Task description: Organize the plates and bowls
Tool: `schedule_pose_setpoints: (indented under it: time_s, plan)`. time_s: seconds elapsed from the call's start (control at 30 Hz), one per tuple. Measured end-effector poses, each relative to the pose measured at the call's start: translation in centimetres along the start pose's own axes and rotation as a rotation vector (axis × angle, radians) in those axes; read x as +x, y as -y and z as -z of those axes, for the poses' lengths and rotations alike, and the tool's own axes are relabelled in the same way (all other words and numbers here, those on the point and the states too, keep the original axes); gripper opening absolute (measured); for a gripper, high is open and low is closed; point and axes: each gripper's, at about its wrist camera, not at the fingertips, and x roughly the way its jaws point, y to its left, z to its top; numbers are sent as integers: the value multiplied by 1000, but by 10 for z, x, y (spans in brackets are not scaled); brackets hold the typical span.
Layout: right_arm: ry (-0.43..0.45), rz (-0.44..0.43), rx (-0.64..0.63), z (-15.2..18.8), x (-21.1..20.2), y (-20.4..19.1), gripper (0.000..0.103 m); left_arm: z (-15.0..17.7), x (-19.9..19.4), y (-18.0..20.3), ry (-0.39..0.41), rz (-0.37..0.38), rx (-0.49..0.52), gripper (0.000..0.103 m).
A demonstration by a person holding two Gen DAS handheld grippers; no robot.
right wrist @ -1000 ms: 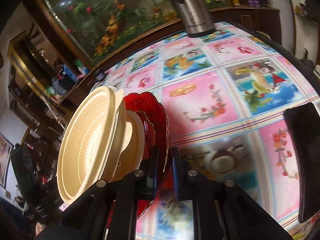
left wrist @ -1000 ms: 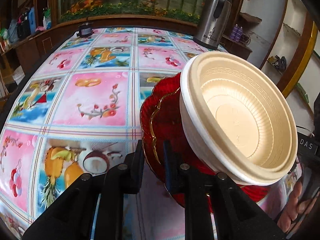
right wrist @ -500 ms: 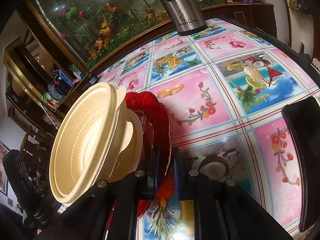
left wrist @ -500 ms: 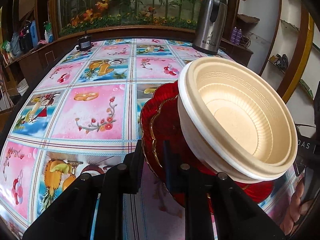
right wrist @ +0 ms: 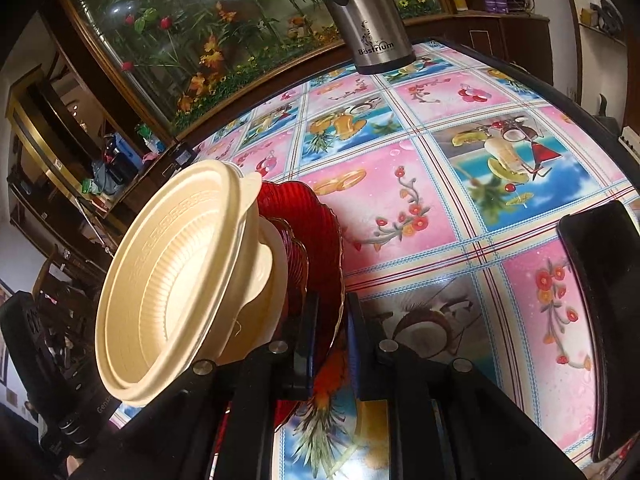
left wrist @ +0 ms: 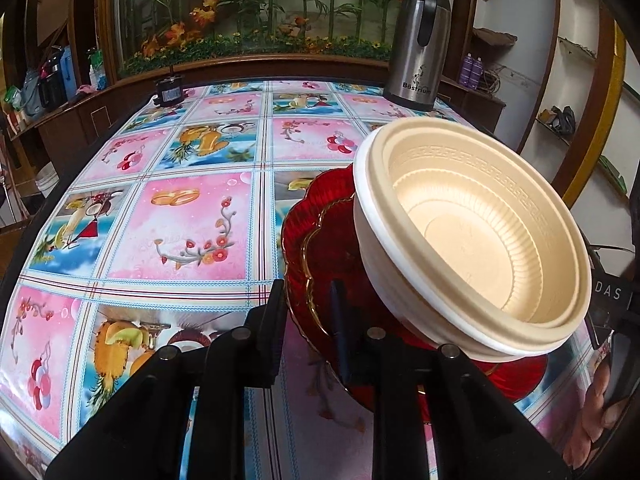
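Note:
A stack of red scalloped plates (left wrist: pixel 324 240) with gold rims carries nested cream plastic bowls (left wrist: pixel 472 236). The stack is held above the flowered tablecloth (left wrist: pixel 180 216). My left gripper (left wrist: pixel 306 320) is shut on the left rim of the red plates. My right gripper (right wrist: pixel 330 332) is shut on the opposite rim of the red plates (right wrist: pixel 316 236), with the cream bowls (right wrist: pixel 172 292) to its left. The stack looks tilted in both views.
A steel thermos jug (left wrist: pixel 418 48) stands at the table's far right corner. A small black device (left wrist: pixel 170 90) sits at the far left edge. A black flat object (right wrist: pixel 604 312) lies at the right in the right wrist view. A planter wall runs behind.
Both grippers have lifted the stack of plates and bowls higher above the table; more of the tablecloth and far edge shows now. Both grips are unchanged.

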Motion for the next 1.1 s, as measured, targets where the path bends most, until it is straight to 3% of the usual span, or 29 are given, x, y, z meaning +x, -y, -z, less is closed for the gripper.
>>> schedule_pose_setpoints:
  time_s: [0.07,0.1,0.17,0.63,0.7,0.9,1.03,1.1]
  plan:
    - [2,1,-6,1,-3,-1,18,-1,-2,-1,6,-2,3,24]
    - [4,-1,-9,1,-5,-1,19,-1,-4,-1,11,-2,4,38]
    - [9,-9,-15,2,-9,-2,25,0,-7,-1,26,-17,8,53]
    - [44,-7,-51,19,-38,-4,32,9,-22,0,49,-44,50,57]
    - [49,-4,-48,24,-41,-2,37,11,-26,0,57,-44,51,62]
    - [56,11,-30,34,-42,7,54,18,-33,3,61,-42,65,62]
    - [70,10,-28,37,-45,8,58,23,-37,4,65,-45,70,63]
    - [75,9,-33,39,-46,6,59,26,-38,4,65,-43,64,69]
